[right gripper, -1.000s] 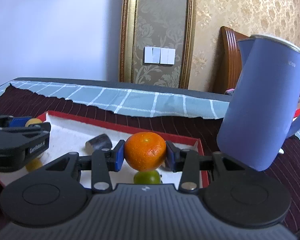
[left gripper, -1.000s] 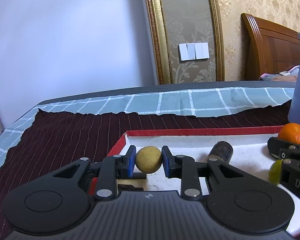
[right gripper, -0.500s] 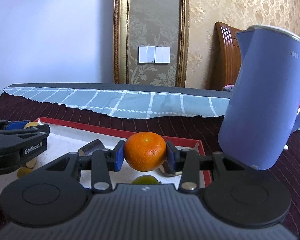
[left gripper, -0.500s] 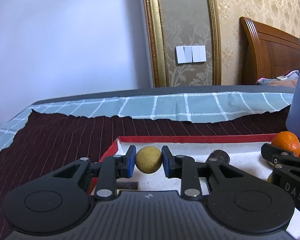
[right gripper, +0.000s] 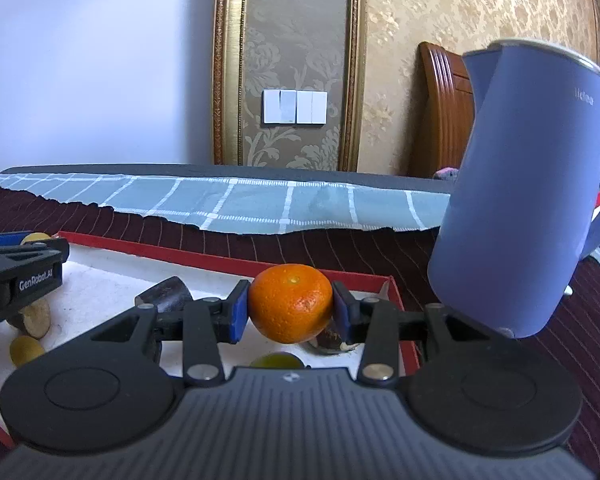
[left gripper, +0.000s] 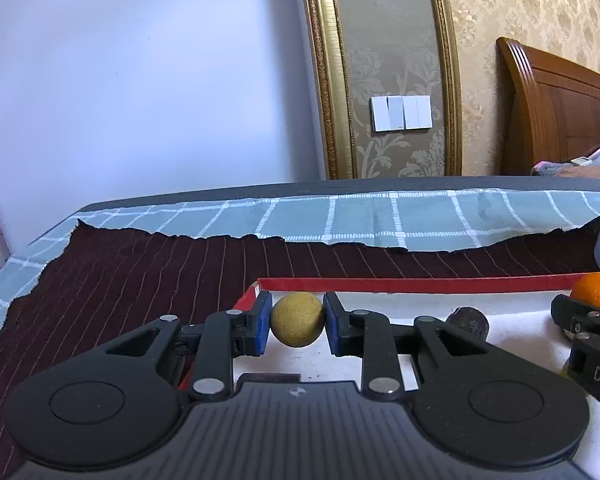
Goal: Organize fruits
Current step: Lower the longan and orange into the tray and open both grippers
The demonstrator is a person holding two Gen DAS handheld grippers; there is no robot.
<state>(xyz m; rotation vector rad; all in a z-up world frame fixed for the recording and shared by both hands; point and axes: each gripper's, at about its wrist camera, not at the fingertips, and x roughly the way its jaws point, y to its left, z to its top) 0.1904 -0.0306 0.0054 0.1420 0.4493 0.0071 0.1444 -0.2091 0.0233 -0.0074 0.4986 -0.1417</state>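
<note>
from the left wrist, the tray (left gripper: 420,285) with its red rim is lying on the dark striped cloth (left gripper: 140,272), open cloth stretching leftward. the right edge is cutting off a dark fruit (left gripper: 470,320). the left gripper (left gripper: 297,326) is squeezing a yellow ball (left gripper: 297,325) over the tray's left corner.

from the right wrist, a blue kettle (right gripper: 528,184) is standing just right of the tray (right gripper: 204,262). a green fruit (right gripper: 276,360) is sitting half hidden below. the right gripper (right gripper: 290,309) is clamping an orange (right gripper: 290,308) near the tray's right rim.

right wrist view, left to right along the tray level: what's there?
left gripper → small yellow fruit → dark fruit → orange held in the right gripper → blue kettle
</note>
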